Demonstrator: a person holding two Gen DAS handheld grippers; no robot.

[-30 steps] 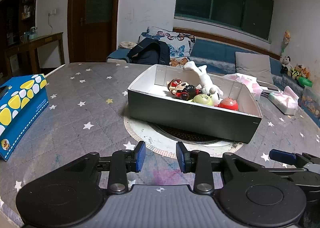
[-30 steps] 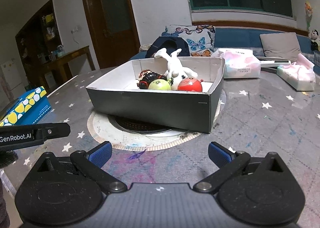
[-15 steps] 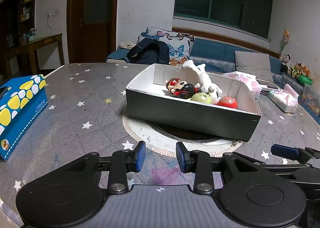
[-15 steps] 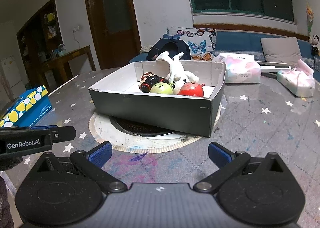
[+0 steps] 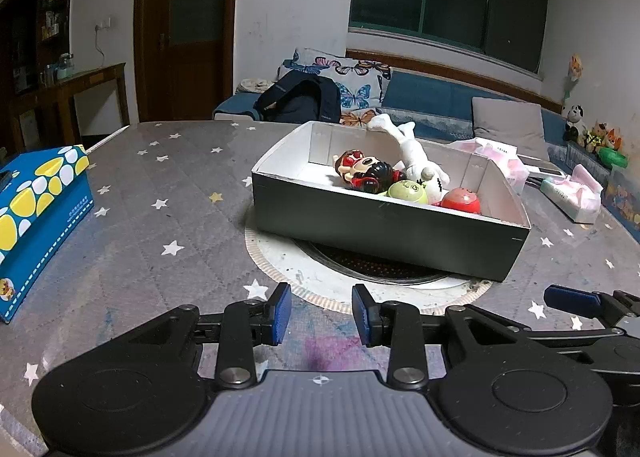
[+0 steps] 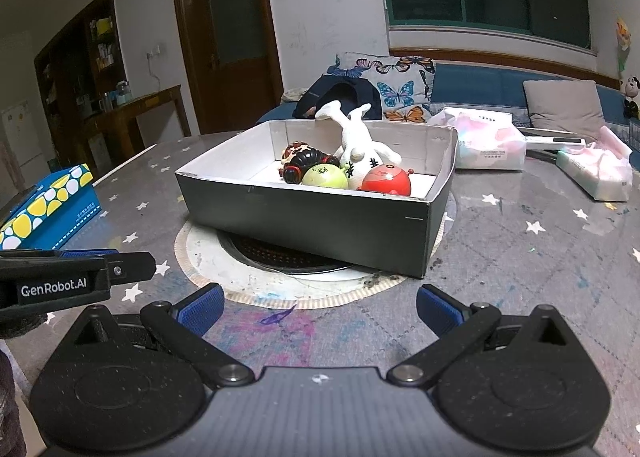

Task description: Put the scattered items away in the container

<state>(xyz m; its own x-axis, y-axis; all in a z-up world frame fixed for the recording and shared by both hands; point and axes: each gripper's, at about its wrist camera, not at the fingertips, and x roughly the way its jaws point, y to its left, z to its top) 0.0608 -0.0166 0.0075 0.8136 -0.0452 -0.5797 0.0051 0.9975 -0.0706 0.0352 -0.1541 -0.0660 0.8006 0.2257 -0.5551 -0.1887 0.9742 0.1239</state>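
Note:
A dark box with a white inside (image 5: pixel 376 225) (image 6: pixel 304 217) stands on the table over a round hotplate. In it lie a white plush rabbit (image 5: pixel 412 155) (image 6: pixel 356 145), a red-and-black doll (image 5: pixel 366 173) (image 6: pixel 300 161), a green ball toy (image 5: pixel 406 191) (image 6: pixel 324 176) and a red ball toy (image 5: pixel 462 199) (image 6: pixel 388 181). My left gripper (image 5: pixel 320 315) is empty, its jaws a small gap apart, near the table's front. My right gripper (image 6: pixel 320 307) is wide open and empty; it also shows in the left wrist view (image 5: pixel 576 299).
A blue and yellow tissue box (image 5: pixel 36 205) (image 6: pixel 48 209) sits at the left. Pink tissue packs (image 6: pixel 488 141) (image 6: pixel 596 169) lie at the back right. The round hotplate ring (image 5: pixel 360 277) is under the box. A sofa with a backpack is behind the table.
Both grippers have drawn back slightly and tilted up, so the box looks a little farther and lower. Jaw openings are unchanged. Nothing on the table moved.

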